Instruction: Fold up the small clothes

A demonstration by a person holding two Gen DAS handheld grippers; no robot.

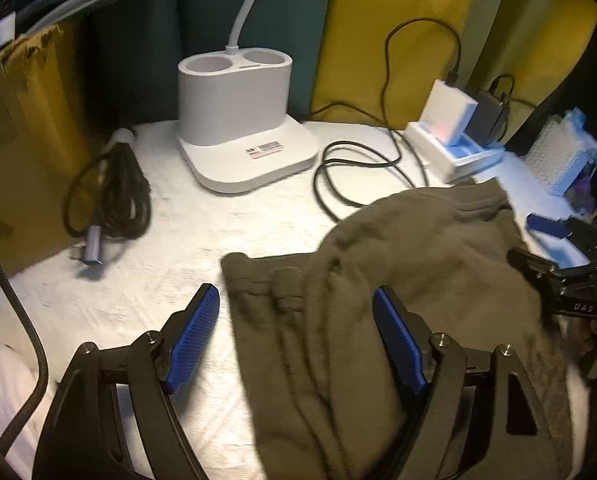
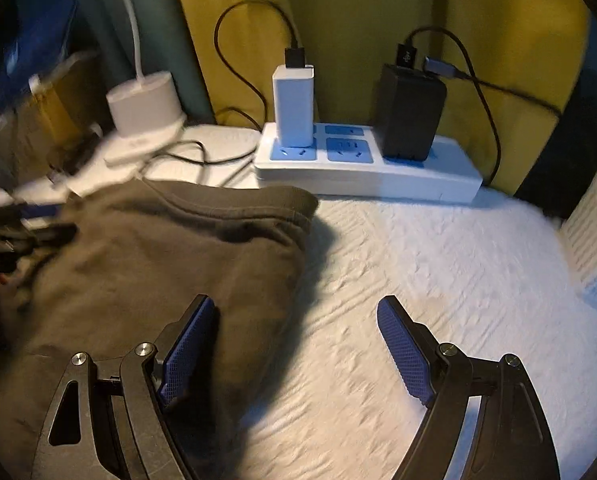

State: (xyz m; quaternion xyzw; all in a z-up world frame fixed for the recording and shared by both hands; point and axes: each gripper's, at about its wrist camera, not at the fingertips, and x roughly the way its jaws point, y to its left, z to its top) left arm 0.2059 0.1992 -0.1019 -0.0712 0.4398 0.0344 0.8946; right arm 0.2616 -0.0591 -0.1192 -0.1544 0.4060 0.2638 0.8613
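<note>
Both grippers (image 1: 296, 334) (image 2: 294, 344) gape over olive garment (image 1: 378, 264); only left view shows coiled cable (image 1: 110, 200).

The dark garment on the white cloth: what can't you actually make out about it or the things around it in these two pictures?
- Dark garment: its kind is unclear; the near part is cut off by the frame's bottom edge in both views.
- Label on the lamp base: too small to read, left wrist view.
- Lamp head: cut off by the top edge in both views.
- Other hand-held gripper: motion-blurred at the left edge, right wrist view.
</note>
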